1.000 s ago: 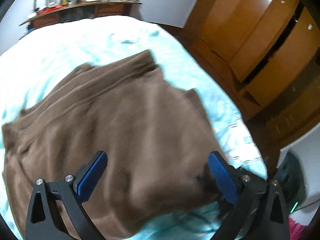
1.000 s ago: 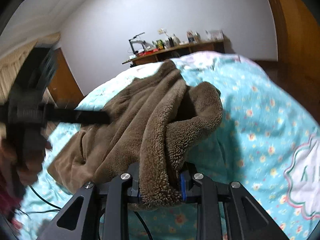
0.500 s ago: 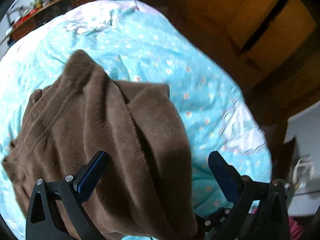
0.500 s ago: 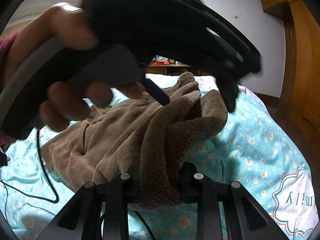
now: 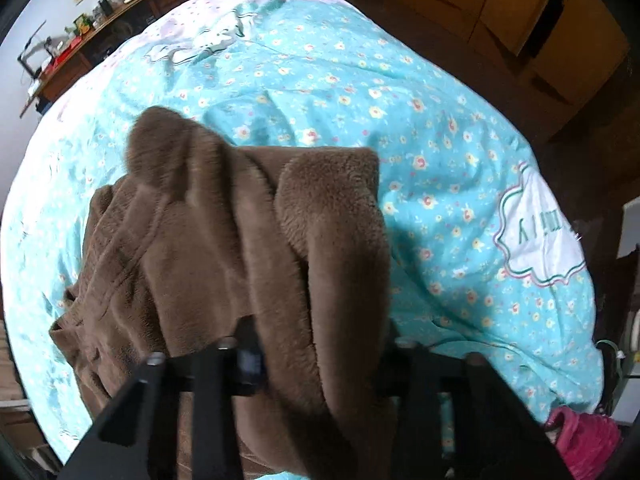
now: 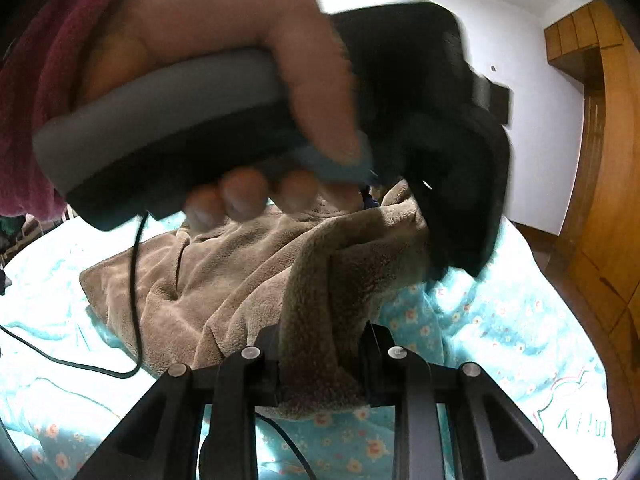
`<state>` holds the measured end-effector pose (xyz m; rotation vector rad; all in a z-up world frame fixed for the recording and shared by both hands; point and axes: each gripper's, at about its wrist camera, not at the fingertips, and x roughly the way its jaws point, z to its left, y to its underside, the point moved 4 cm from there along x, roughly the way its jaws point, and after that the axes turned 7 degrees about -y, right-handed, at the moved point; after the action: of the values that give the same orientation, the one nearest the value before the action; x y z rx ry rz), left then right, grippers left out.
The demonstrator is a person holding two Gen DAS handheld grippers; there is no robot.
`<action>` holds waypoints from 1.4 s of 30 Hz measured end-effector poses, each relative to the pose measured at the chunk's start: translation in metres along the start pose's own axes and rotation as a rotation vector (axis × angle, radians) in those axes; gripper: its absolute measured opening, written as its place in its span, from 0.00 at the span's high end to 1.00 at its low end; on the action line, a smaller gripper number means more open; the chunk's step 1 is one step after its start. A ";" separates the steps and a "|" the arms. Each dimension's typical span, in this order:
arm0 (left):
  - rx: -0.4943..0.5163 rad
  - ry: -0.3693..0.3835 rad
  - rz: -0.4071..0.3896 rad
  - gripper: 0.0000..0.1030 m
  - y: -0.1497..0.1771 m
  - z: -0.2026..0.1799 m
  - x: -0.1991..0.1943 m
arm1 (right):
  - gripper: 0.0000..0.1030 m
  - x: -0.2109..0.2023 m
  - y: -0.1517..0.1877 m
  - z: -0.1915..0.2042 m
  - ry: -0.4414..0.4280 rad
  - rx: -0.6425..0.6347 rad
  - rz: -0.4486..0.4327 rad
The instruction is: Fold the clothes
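A brown fleece garment (image 5: 224, 240) lies bunched on the bed with the blue flowered cover (image 5: 440, 152). My left gripper (image 5: 320, 360) is shut on a thick fold of the garment, its pads hidden by the cloth. My right gripper (image 6: 320, 364) is shut on another raised fold of the same garment (image 6: 248, 276). In the right wrist view the left gripper's body (image 6: 440, 140) and the hand holding it fill the upper frame, right over the fold.
A wooden wardrobe (image 5: 540, 20) stands to the right of the bed. A cluttered desk (image 5: 100, 12) lines the far wall. A black cable (image 6: 132, 300) trails over the cover and garment on the left. A white patch with lettering (image 5: 540, 236) lies near the cover's right edge.
My left gripper, open over the garment before, came down next to the right gripper and closed on a fold. The right gripper kept its hold.
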<state>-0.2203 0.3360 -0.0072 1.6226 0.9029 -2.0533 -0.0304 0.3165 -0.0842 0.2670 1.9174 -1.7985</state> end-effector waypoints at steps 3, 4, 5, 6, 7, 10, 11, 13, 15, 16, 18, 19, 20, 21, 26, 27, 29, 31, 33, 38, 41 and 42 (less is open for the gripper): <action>-0.024 0.038 -0.021 0.73 0.001 0.013 -0.004 | 0.73 0.000 -0.001 -0.004 -0.002 0.012 -0.002; -0.032 0.047 -0.031 0.75 0.004 0.018 -0.008 | 0.73 -0.001 -0.001 -0.004 -0.001 0.009 -0.005; -0.041 0.056 -0.042 0.75 0.006 0.023 -0.012 | 0.73 -0.002 -0.002 -0.003 -0.002 0.004 -0.008; -0.051 0.065 -0.054 0.76 0.009 0.028 -0.016 | 0.73 -0.003 -0.004 0.000 -0.003 -0.003 -0.011; -0.061 0.073 -0.069 0.77 0.012 0.034 -0.020 | 0.73 -0.005 -0.007 0.003 -0.006 -0.010 -0.014; -0.112 0.097 -0.120 0.79 0.024 0.059 -0.032 | 0.73 -0.010 -0.017 0.013 -0.024 -0.027 -0.023; -0.133 0.105 -0.137 0.79 0.029 0.069 -0.037 | 0.73 -0.012 -0.020 0.018 -0.030 -0.035 -0.026; -0.178 0.124 -0.169 0.79 0.041 0.091 -0.045 | 0.73 -0.015 -0.028 0.030 -0.042 -0.061 -0.036; -0.226 0.146 -0.198 0.79 0.054 0.116 -0.054 | 0.73 -0.013 -0.036 0.045 -0.064 -0.085 -0.044; -0.251 0.156 -0.213 0.79 0.061 0.129 -0.058 | 0.73 -0.012 -0.041 0.053 -0.078 -0.094 -0.044; -0.303 0.173 -0.237 0.80 0.078 0.156 -0.063 | 0.73 -0.008 -0.051 0.072 -0.108 -0.117 -0.045; -0.329 0.183 -0.249 0.80 0.087 0.169 -0.064 | 0.73 -0.005 -0.056 0.082 -0.121 -0.130 -0.046; -0.357 0.195 -0.258 0.80 0.096 0.183 -0.063 | 0.73 -0.002 -0.061 0.093 -0.135 -0.144 -0.048; -0.384 0.208 -0.266 0.80 0.106 0.196 -0.063 | 0.73 0.002 -0.066 0.105 -0.148 -0.159 -0.048; -0.502 0.256 -0.294 0.80 0.152 0.252 -0.051 | 0.73 0.025 -0.078 0.166 -0.216 -0.233 -0.032; -0.522 0.264 -0.298 0.80 0.160 0.263 -0.048 | 0.73 0.030 -0.079 0.177 -0.228 -0.246 -0.025; -0.557 0.274 -0.302 0.80 0.177 0.281 -0.040 | 0.73 0.041 -0.078 0.197 -0.250 -0.269 -0.007; -0.590 0.287 -0.307 0.80 0.191 0.299 -0.030 | 0.73 0.052 -0.077 0.216 -0.271 -0.289 0.010; -0.615 0.296 -0.312 0.80 0.201 0.313 -0.022 | 0.73 0.064 -0.077 0.234 -0.289 -0.306 0.024; -0.690 0.312 -0.314 0.80 0.227 0.348 0.005 | 0.73 0.097 -0.074 0.275 -0.330 -0.332 0.058; -0.733 0.311 -0.289 0.80 0.245 0.363 0.029 | 0.73 0.116 -0.067 0.291 -0.358 -0.334 0.098; -0.749 0.310 -0.276 0.80 0.251 0.367 0.038 | 0.73 0.121 -0.064 0.294 -0.366 -0.334 0.112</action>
<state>-0.3349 -0.0925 -0.0595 1.4379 1.8165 -1.3325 -0.0996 0.0000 -0.0875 -0.0665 1.8546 -1.3197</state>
